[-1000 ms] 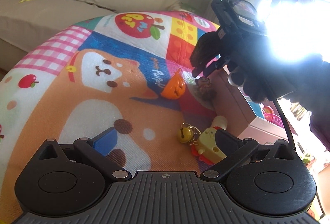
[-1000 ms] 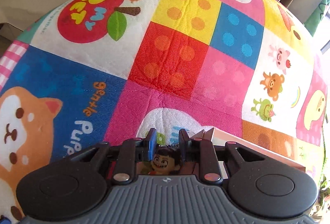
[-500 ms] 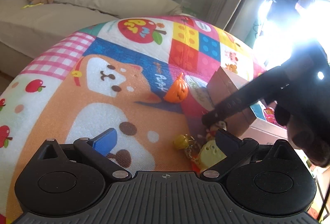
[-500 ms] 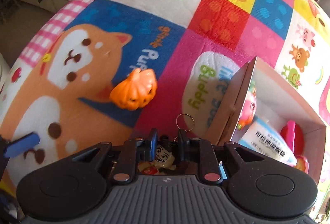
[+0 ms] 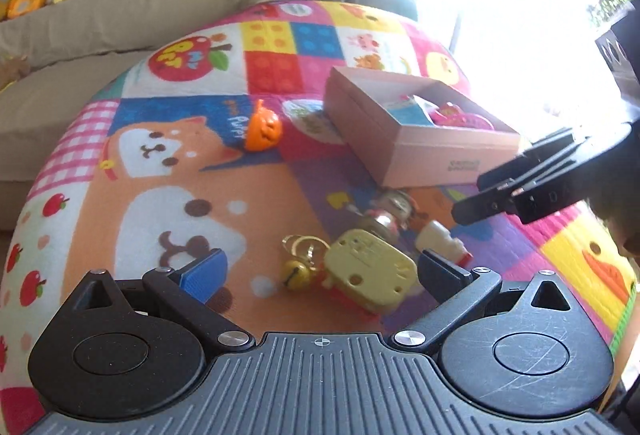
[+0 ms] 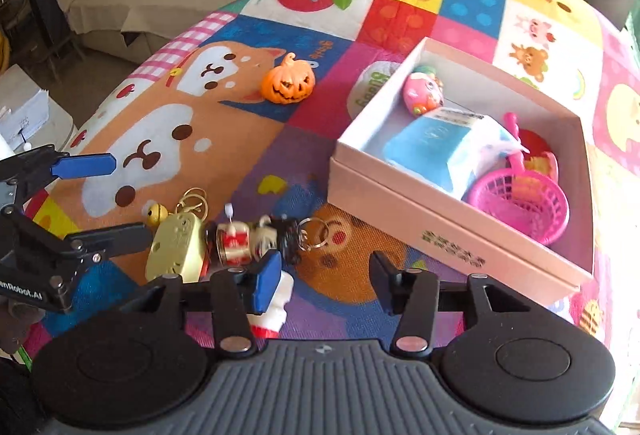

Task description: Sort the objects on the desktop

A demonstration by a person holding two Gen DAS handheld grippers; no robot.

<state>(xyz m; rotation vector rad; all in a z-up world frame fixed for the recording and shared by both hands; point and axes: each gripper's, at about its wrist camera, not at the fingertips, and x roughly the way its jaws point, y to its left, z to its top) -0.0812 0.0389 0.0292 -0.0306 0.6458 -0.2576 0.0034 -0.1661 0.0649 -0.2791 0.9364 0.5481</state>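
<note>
A yellow toy with a gold bell (image 5: 370, 271) (image 6: 176, 247) lies on the play mat between the open fingers of my left gripper (image 5: 320, 271) (image 6: 100, 199). A small doll keychain (image 6: 256, 239) (image 5: 390, 213) lies on the mat beside it, just ahead of my right gripper (image 6: 324, 279), which is open and empty. A white and red figure (image 6: 276, 305) (image 5: 438, 239) lies under the right gripper's left finger. An orange pumpkin (image 6: 288, 81) (image 5: 262, 129) sits farther back. An open pink box (image 6: 452, 235) (image 5: 416, 151) stands at the right.
The box holds a pink toy (image 6: 424, 93), a blue packet (image 6: 428, 145) and a pink basket (image 6: 520, 203). A beige sofa (image 5: 100, 23) with plush toys runs along the back. Bright window glare fills the upper right of the left wrist view.
My right gripper has opened and let go of the doll keychain, which now lies on the mat, and has pulled back. My left gripper has moved closer over the yellow toy.
</note>
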